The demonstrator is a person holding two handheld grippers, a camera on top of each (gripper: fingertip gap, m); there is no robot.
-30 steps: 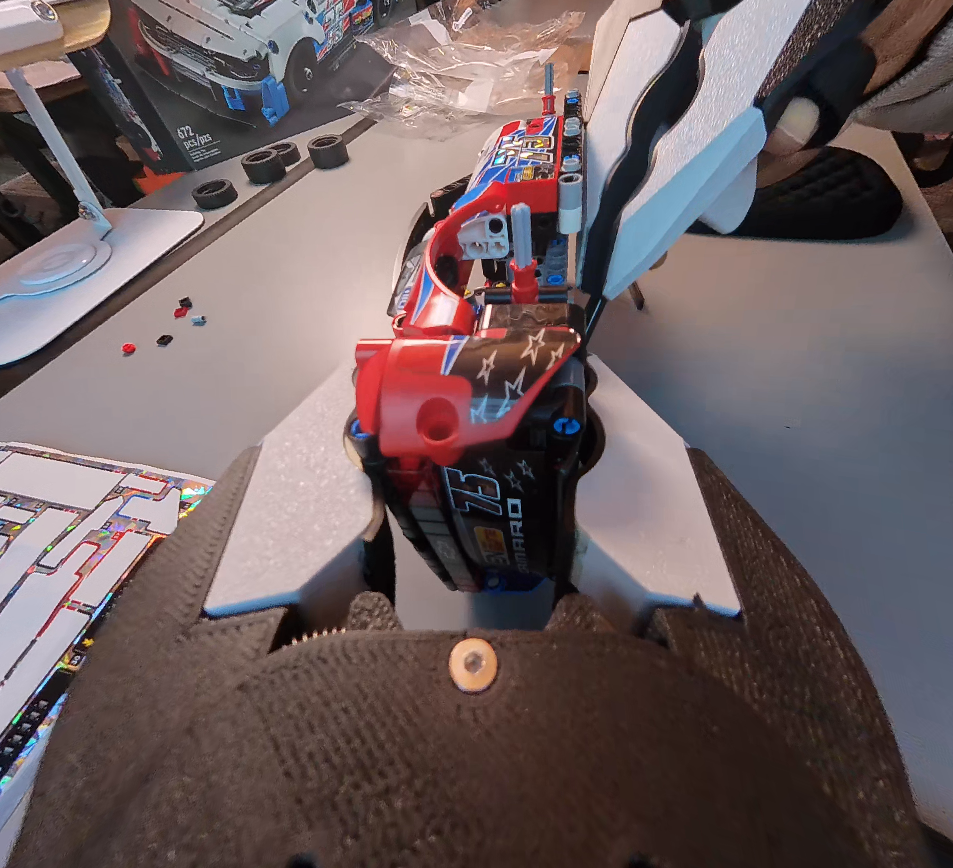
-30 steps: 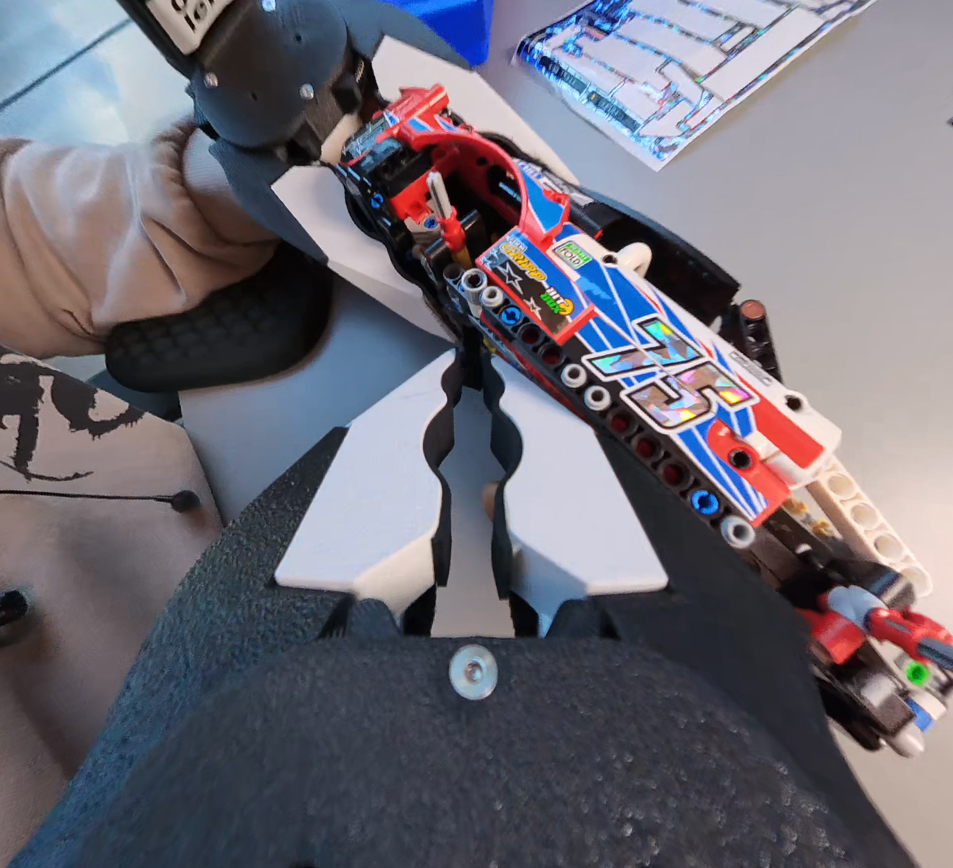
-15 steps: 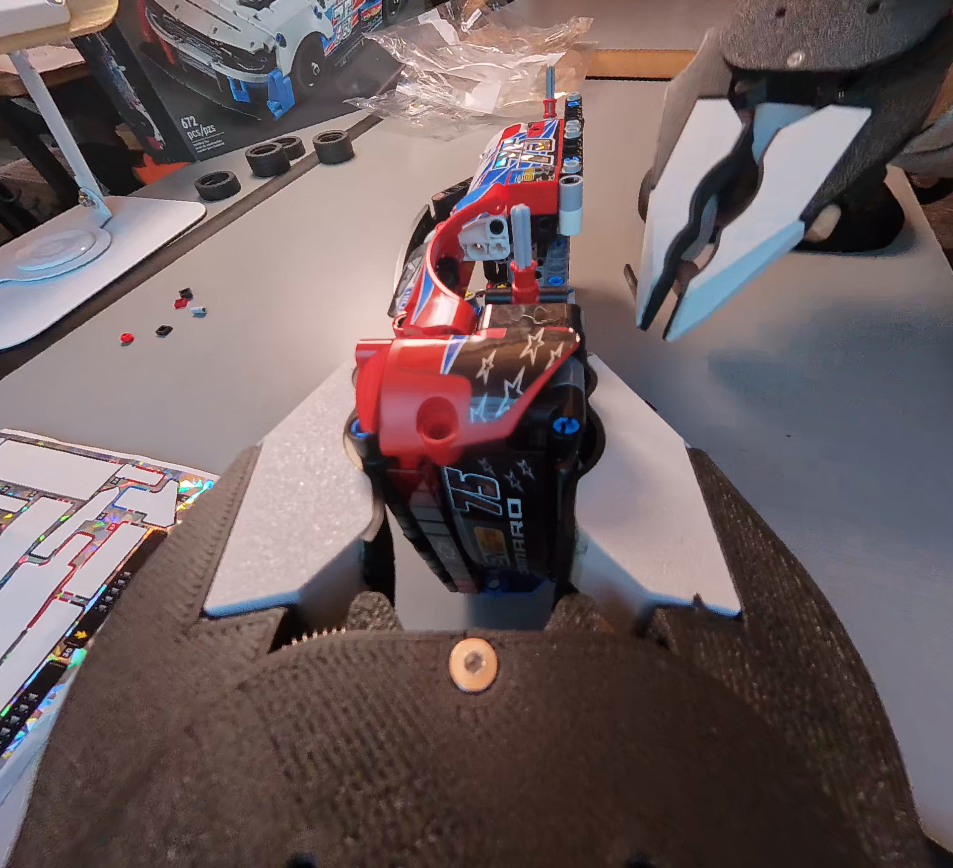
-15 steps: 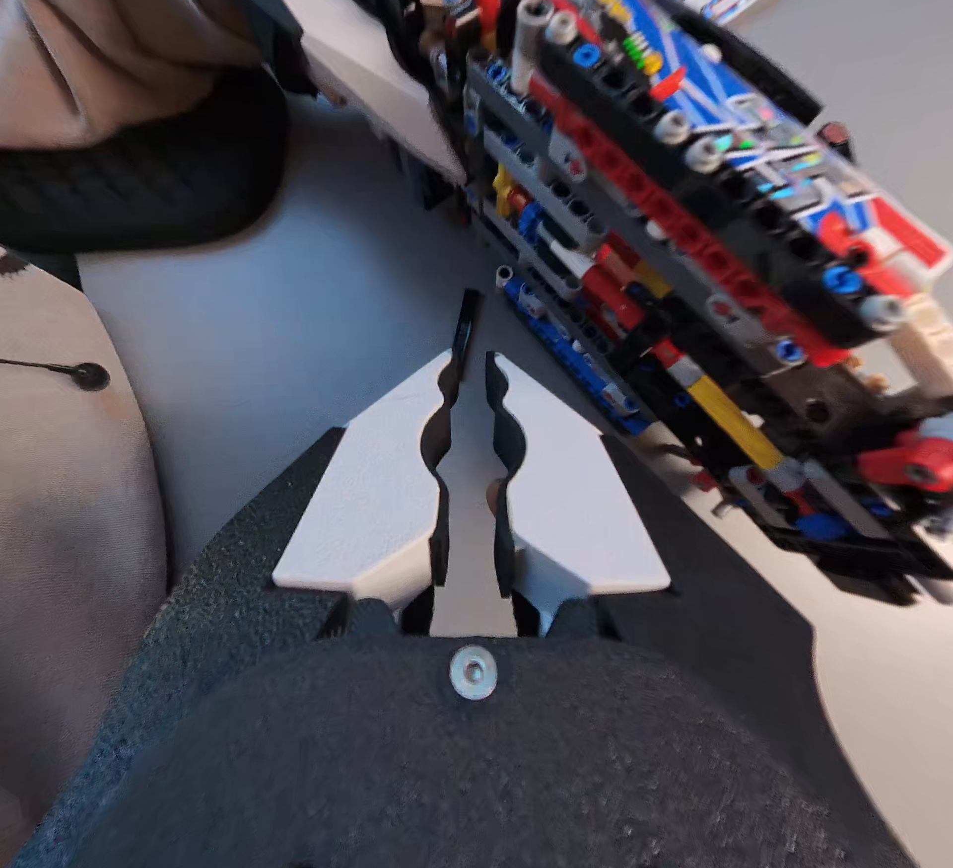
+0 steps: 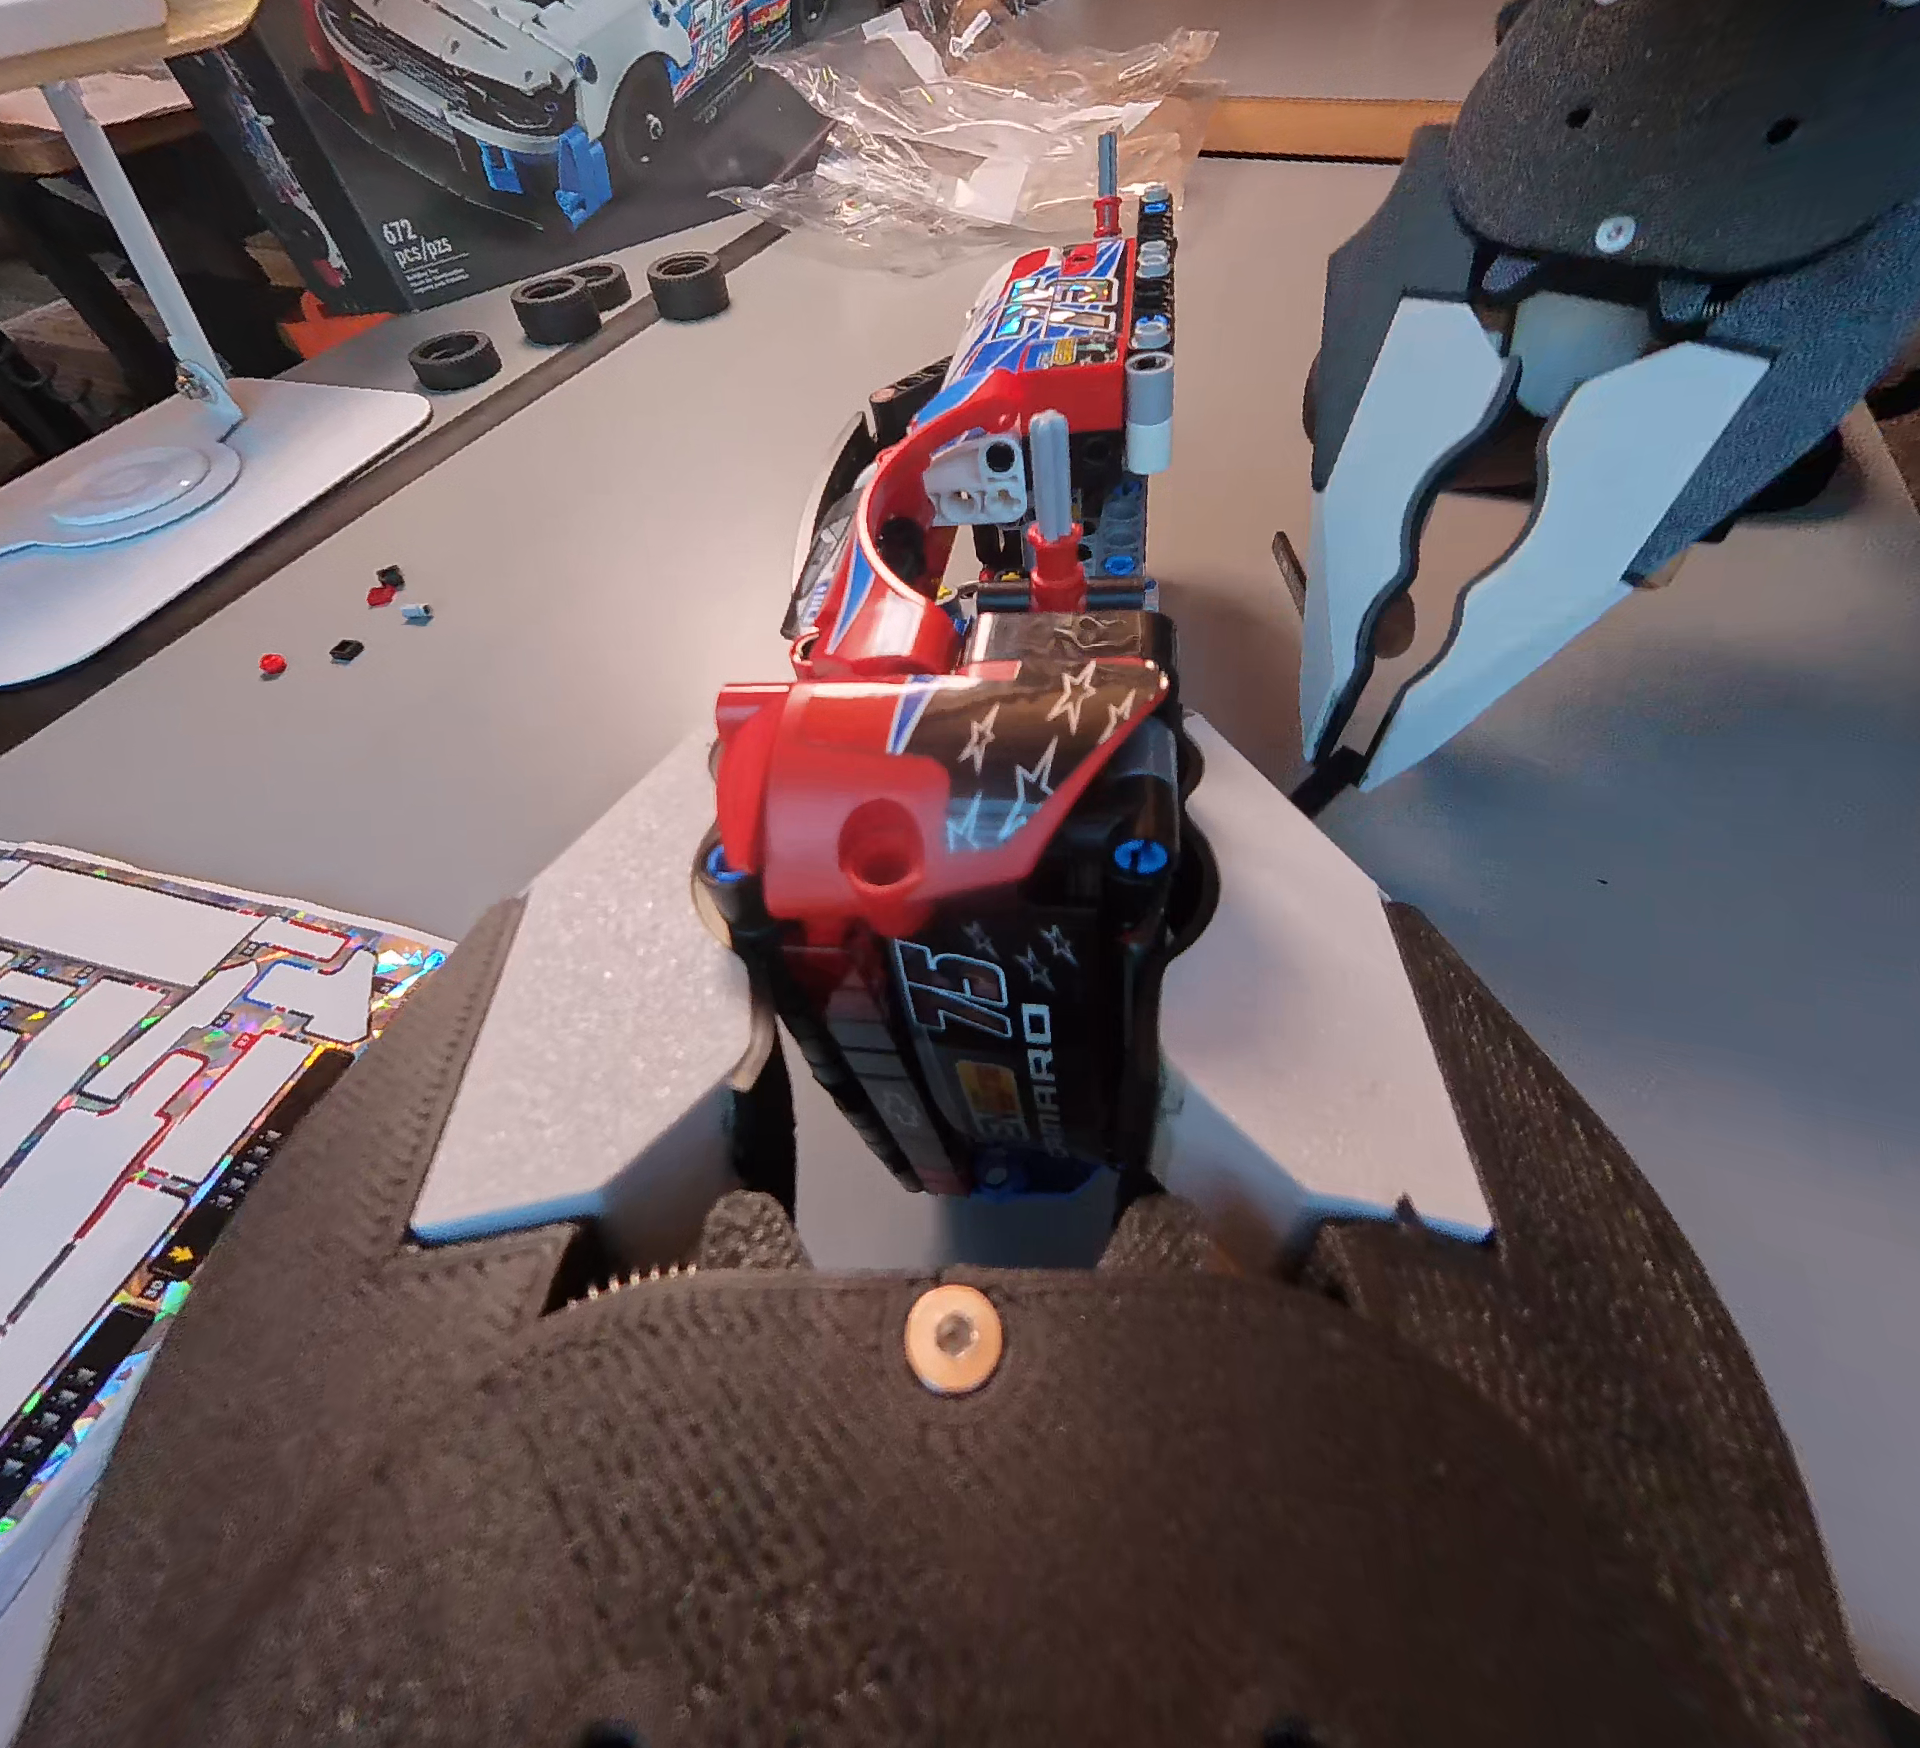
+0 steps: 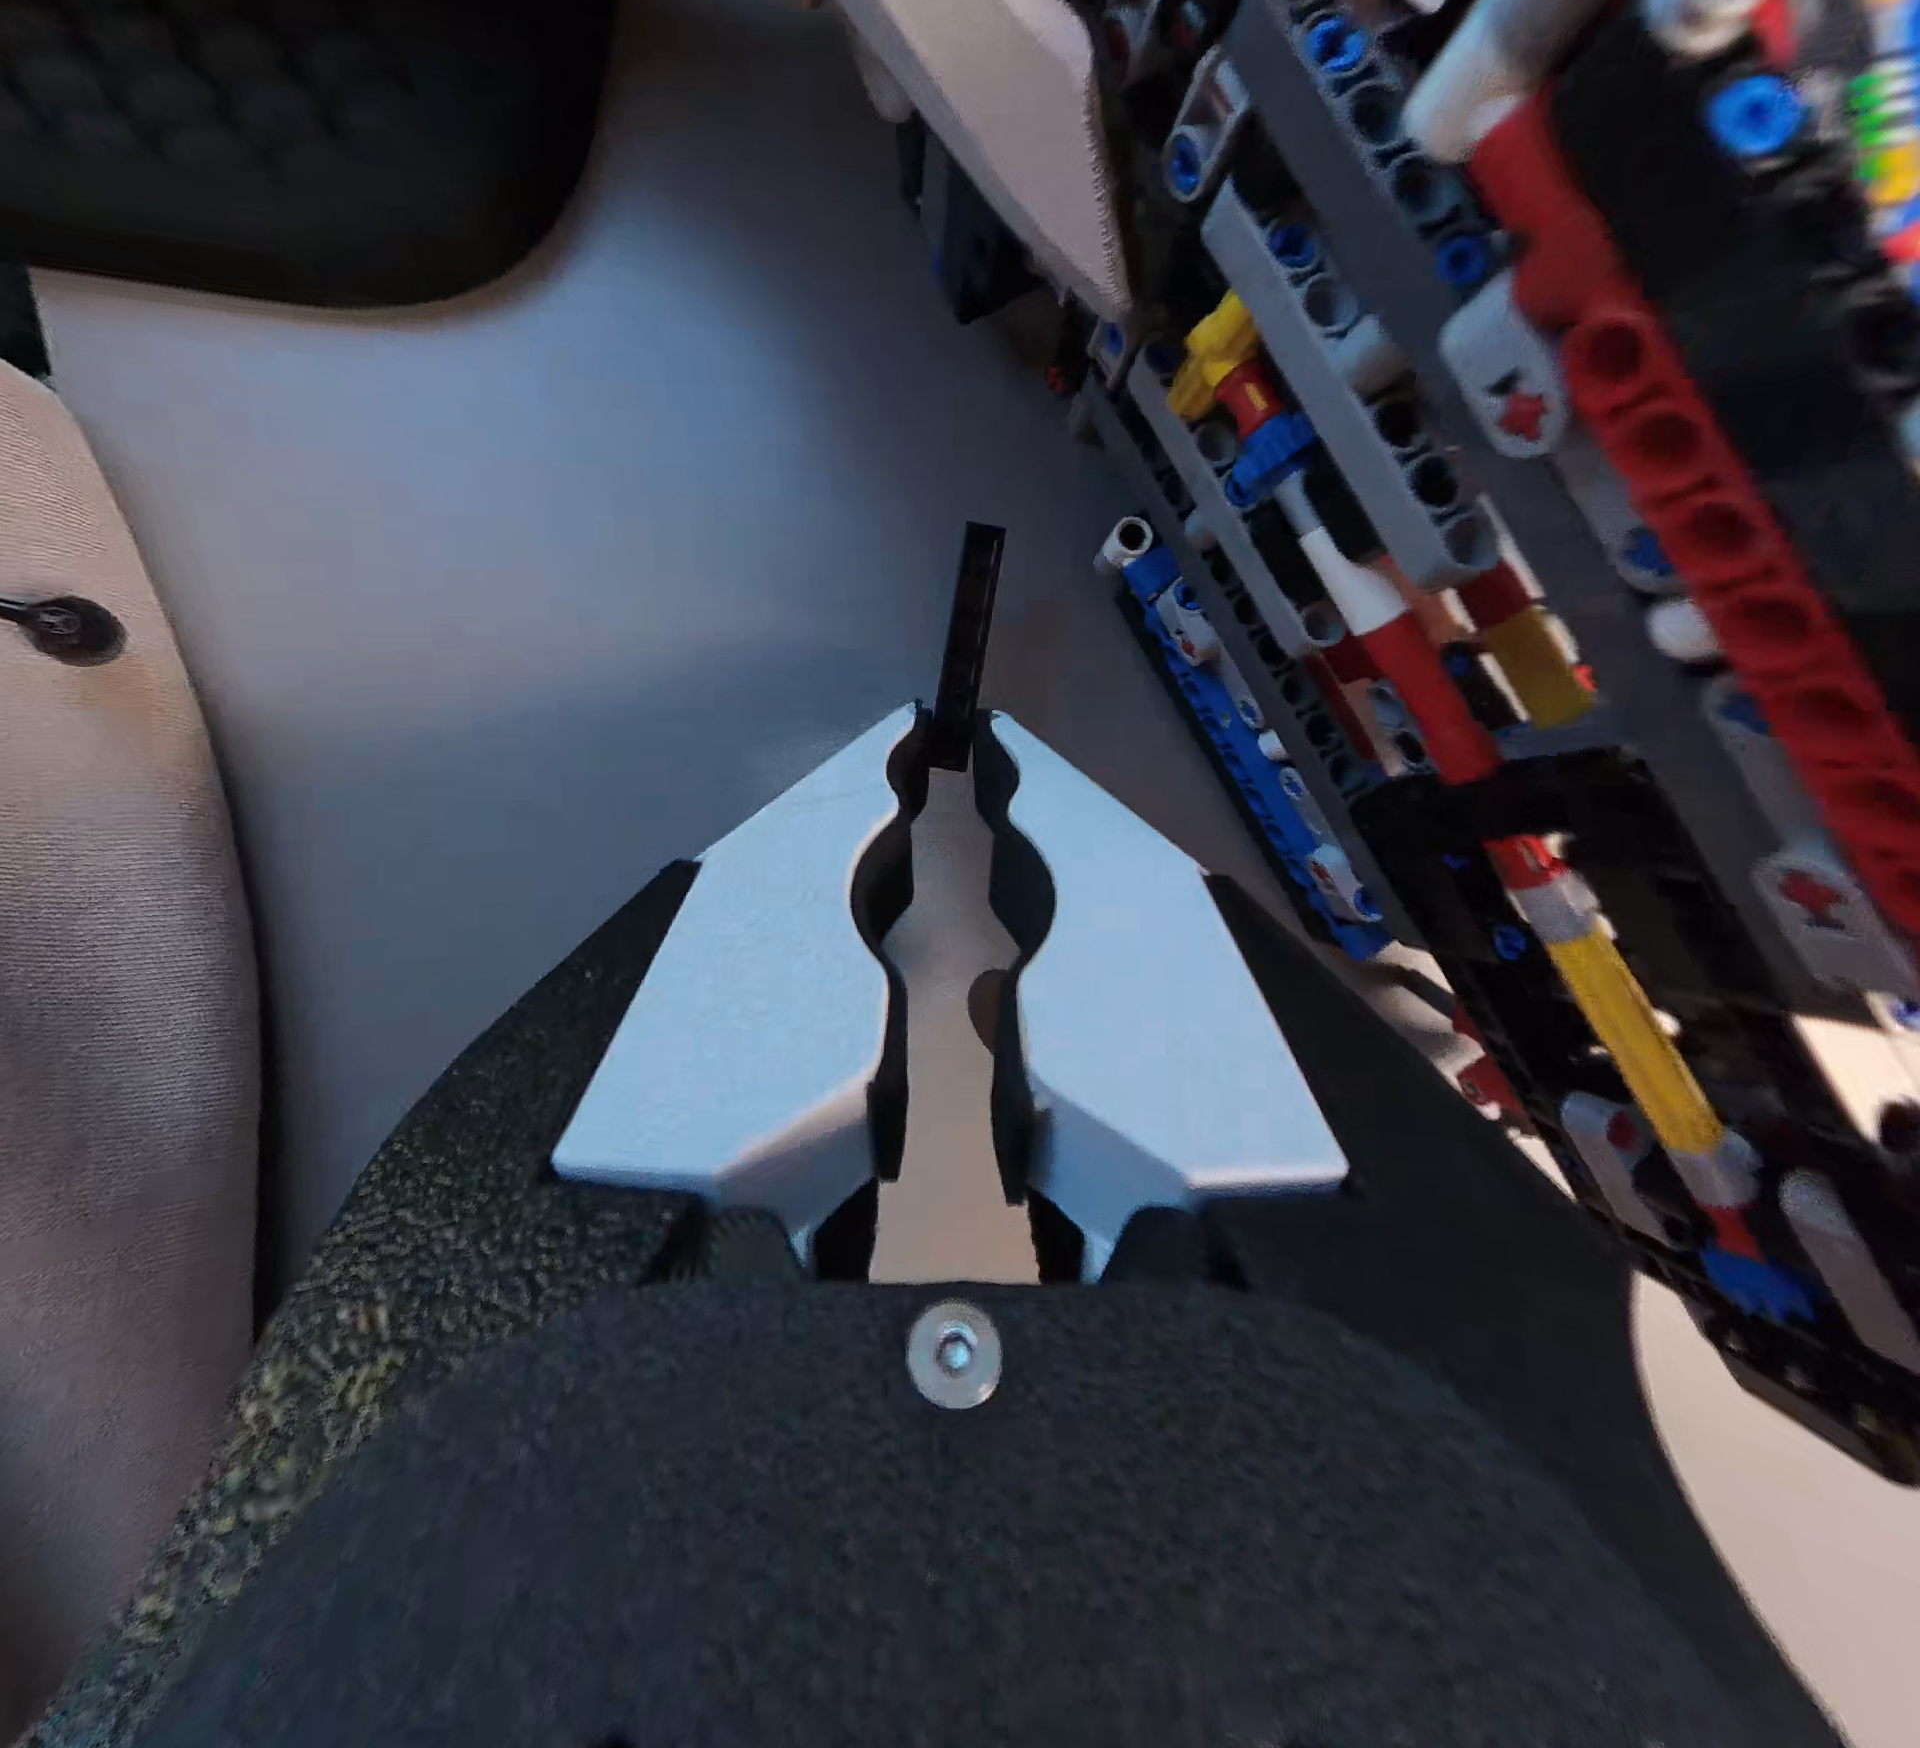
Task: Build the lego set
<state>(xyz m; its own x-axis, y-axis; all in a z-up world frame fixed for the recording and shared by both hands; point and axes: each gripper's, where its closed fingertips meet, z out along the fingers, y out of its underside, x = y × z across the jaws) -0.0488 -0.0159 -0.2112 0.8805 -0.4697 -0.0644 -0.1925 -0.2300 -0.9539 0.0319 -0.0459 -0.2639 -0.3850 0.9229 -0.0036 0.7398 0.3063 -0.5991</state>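
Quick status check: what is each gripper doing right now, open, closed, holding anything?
Left gripper: closed on the lego car, gripping its rear end.
Right gripper: closed on a thin black piece pinched at the tips of its fingers.

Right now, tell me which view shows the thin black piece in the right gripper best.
The right wrist view: the thin black piece sticks straight out between the right gripper fingertips, sharp against the grey table. The left wrist view shows only a dark sliver below those tips, beside the lego car.

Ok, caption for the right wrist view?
Right hand-held gripper pinching a thin black piece beside the lego car's exposed underside.
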